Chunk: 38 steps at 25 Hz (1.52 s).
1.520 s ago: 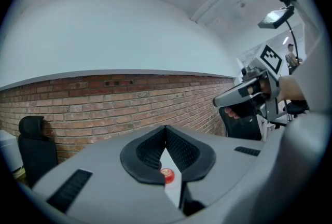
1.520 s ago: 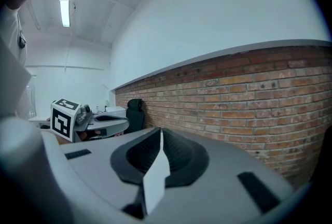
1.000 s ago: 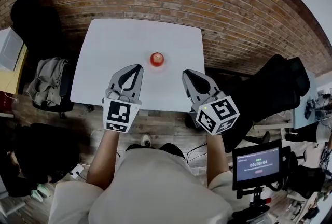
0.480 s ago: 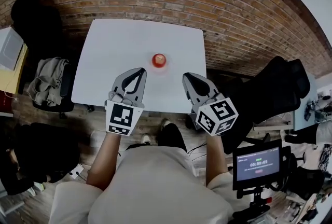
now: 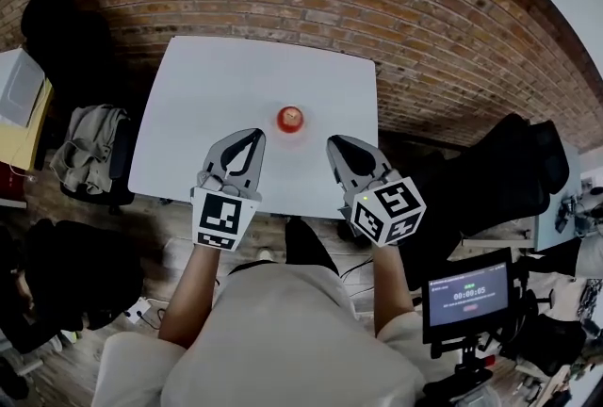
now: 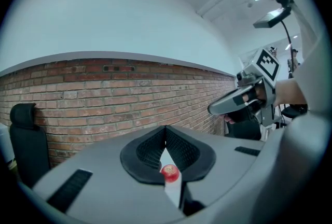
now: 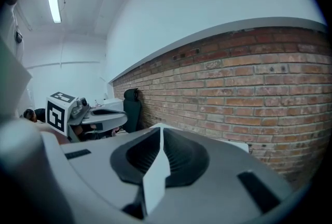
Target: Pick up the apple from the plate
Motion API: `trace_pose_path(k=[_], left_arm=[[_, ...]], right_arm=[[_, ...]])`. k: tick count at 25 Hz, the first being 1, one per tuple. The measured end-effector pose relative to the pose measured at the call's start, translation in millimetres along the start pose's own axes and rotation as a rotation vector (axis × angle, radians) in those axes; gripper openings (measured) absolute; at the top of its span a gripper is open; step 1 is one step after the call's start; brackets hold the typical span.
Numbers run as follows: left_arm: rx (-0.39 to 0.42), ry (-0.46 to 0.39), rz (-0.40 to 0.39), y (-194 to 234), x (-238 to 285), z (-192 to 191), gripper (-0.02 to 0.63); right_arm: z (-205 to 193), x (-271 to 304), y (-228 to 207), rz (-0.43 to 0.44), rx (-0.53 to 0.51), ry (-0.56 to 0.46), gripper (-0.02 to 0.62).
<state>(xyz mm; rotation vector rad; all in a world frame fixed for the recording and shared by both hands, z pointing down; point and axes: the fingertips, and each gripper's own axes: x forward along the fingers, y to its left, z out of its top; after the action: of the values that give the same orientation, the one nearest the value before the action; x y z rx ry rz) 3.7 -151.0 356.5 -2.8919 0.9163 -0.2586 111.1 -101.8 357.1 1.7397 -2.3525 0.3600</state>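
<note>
Red apple (image 5: 290, 119) lies ahead of two closed grippers, between them.
It sits on a pale plate (image 5: 301, 133) mid-table (image 5: 207, 94), just above both tools in the head view. The left gripper (image 5: 254, 134), jaws pressed together, looks slightly nearer and sights it dead ahead. The right gripper (image 5: 332, 143), jaws likewise together, points past it.

Apple (image 5: 289, 119): small, round, red, with a pale spot on top.
Place: just above the head view's centre, on the white surface (image 5: 217, 94).
Plate: too small to tell from the apple.
</note>
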Motion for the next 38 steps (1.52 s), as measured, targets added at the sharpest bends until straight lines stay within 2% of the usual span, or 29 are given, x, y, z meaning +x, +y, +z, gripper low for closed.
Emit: trace_pose_path(k=[12, 16, 27, 38], left_arm=[[-0.024, 0.031, 0.033, 11.4, 37.0, -6.2, 0.006], [-0.026, 0.05, 0.035, 13.1, 42.2, -11.8, 0.006], [-0.047, 0.082, 0.026, 13.9, 53.6, -24.0, 0.006], [-0.078, 0.114, 0.07, 32.0, 59.7, -37.5, 0.006]], right_arm=[[-3.0, 34.5, -30.7, 0.065, -0.009, 0.034, 0.005], [-7.6, 45.1, -36.7, 0.071, -0.01, 0.047, 0.025], [-22.6, 75.7, -44.0, 0.108, 0.005, 0.095, 0.025], [-35.7, 92.5, -57.1, 0.13, 0.003, 0.151, 0.052]])
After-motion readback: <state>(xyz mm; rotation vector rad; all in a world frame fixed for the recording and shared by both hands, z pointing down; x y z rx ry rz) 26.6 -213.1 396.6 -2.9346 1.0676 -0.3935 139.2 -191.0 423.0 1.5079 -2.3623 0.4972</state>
